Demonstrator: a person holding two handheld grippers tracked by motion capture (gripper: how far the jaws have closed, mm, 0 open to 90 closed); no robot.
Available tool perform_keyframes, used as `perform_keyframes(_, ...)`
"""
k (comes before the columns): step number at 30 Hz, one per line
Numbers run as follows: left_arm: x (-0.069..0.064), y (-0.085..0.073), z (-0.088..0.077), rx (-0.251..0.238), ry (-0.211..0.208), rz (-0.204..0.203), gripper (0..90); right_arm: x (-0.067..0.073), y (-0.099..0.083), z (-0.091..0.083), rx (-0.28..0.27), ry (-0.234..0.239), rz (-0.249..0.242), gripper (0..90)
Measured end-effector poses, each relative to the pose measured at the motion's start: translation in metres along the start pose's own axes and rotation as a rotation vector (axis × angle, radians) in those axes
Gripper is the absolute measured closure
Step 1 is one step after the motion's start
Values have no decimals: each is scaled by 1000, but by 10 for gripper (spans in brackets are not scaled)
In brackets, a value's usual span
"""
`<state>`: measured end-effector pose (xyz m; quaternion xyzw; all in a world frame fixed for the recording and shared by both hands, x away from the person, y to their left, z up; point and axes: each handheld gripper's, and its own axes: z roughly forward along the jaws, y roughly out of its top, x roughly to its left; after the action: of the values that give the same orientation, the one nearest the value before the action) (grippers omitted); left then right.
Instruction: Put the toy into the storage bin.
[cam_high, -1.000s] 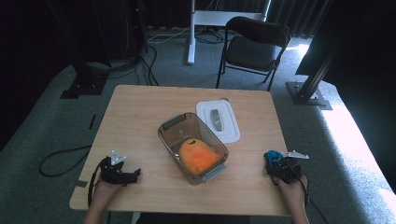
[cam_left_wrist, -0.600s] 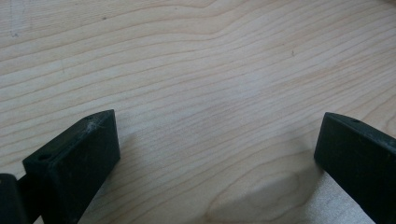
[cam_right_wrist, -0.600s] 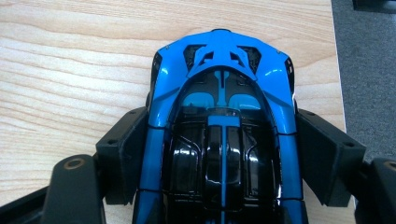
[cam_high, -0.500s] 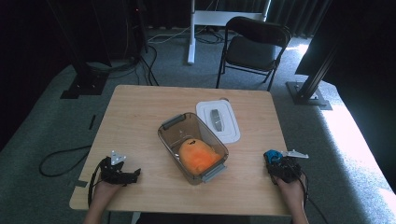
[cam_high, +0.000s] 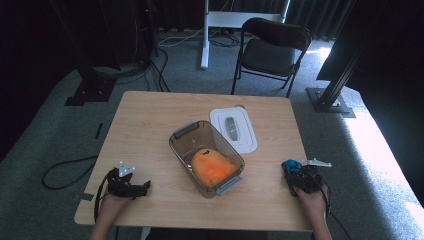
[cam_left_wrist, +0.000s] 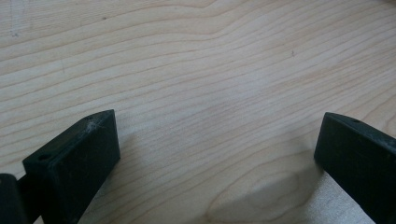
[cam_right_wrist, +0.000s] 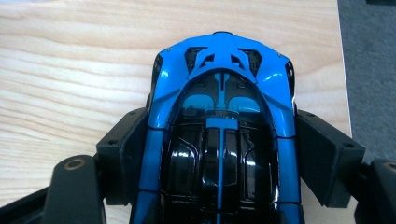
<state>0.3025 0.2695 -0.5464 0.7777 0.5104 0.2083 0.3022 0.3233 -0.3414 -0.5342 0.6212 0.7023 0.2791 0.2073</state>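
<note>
At table's rt edge, rt tool (cam_right_wrist: 219, 154) grips blue toy car (cam_right_wrist: 219, 121); no lettering legible.

No readable text, label, brand, number or sign in any view. The blue and black toy car (cam_right_wrist: 219, 140) carries no lettering or badge that can be made out. The white lid (cam_high: 234, 131) and the clear container (cam_high: 182, 145) show no print at this size. The tabletop (cam_left_wrist: 196, 70) shows bare wood grain, no markings.
</note>
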Motion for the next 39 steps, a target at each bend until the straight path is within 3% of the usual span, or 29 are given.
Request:
perform_keyframes(6,0,0,0,1,0,0,5,1,10,-11,-46,13,11,249)
perform_keyframes(12,0,0,0,0,0,0,5,3,17,-20,-49,19,-2,249)
perform_keyframes(14,0,0,0,0,0,0,5,3,20,-23,-47,43,6,248)
perform_keyframes(20,0,0,0,0,0,0,5,9,31,-34,-58,35,-39,248)
perform_keyframes(39,0,0,0,0,0,-1,5,40,72,-68,-134,78,-154,249)
